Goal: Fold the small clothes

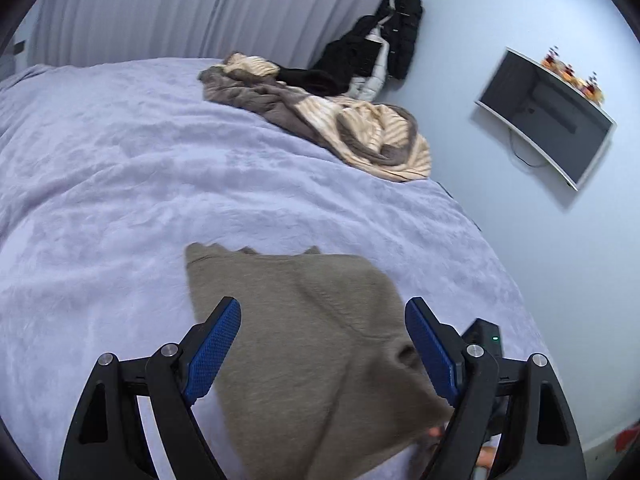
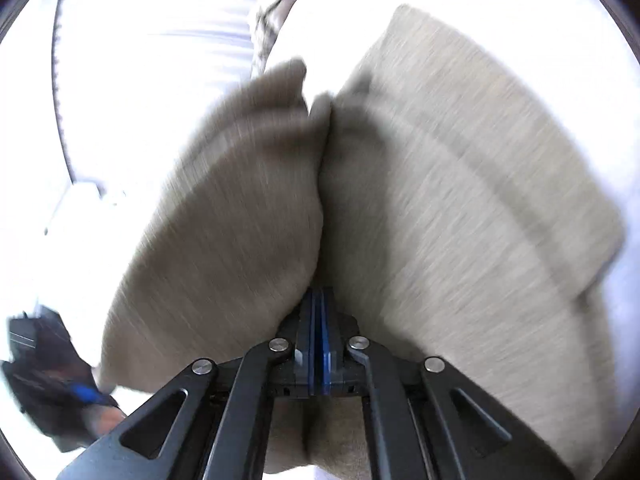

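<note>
Bedroom, pale blue walls, grey curtain behind; bed (image 1: 120, 168) covered in a lilac fleece blanket is serving as the work surface.

Item 1: taupe knit garment (image 1: 304, 344), small, lying at the near edge of the bed, partly lifted; a corner is trailing toward the right.

Item 2: left gripper (image 1: 322, 344), fingers spread wide, hovering over the garment and holding nothing.

Item 3: right gripper (image 2: 318, 320), blue pads pressed together, pinching a fold of the garment, which is draping to either side of it; this view is blurred and overexposed.

Item 4: striped beige-and-grey heap (image 1: 320, 120) lying near the far right edge of the bed, well apart from the work.

Item 5: dark coats (image 1: 376, 52) hanging in the far corner; a wall screen (image 1: 544, 116) is mounted on the right.

Handling note, as judgement: the left gripper ought to be closing on the opposite corner, so that both are drawing the cloth taut and flat before the fold is being laid, edges meeting squarely.
</note>
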A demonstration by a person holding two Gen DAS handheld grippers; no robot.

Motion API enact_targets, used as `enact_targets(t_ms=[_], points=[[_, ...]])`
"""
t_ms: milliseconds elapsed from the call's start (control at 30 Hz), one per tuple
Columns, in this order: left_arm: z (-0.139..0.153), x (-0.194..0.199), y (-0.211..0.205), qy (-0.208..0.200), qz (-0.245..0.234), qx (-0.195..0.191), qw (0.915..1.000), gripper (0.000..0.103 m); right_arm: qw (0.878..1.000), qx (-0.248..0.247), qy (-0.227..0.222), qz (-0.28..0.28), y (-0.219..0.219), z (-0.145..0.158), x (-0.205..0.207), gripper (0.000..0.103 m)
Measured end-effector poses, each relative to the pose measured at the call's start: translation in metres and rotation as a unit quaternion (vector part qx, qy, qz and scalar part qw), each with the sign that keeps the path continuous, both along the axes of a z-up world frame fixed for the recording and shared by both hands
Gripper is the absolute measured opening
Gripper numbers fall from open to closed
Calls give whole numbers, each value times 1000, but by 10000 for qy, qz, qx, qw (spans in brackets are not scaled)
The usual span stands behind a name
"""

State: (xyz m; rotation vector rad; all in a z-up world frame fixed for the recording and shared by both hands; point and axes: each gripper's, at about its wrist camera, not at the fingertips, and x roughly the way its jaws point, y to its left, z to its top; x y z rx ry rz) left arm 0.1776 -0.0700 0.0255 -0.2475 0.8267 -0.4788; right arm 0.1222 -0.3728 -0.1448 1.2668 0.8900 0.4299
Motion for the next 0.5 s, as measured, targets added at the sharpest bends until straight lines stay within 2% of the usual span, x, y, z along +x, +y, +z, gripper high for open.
enact_targets(t_ms=[67, 133, 233, 333, 433, 500], points=[[-21, 5, 23, 317, 335, -21, 9989, 85, 9987, 496, 6, -126, -10, -7, -4, 12], [-44, 7, 39, 601, 592, -15, 9964, 85, 9967, 779, -4, -235, -14, -10, -9, 36], [-76, 9, 56, 977, 869, -52, 9914, 85, 9908, 1291, -174, -364, -25, -12, -17, 55], [-97, 8, 59, 1142, 952, 14, 9889, 85, 9835, 1732, -208, -481, -25, -14, -13, 66], [-109, 8, 57, 1236, 939, 131, 9878, 85, 9821, 1809, -217, -466, -8, -14, -7, 75], [-114, 8, 54, 1260, 914, 204, 9876, 85, 9904, 1353, -113, -269, -6, -2, 5, 76]])
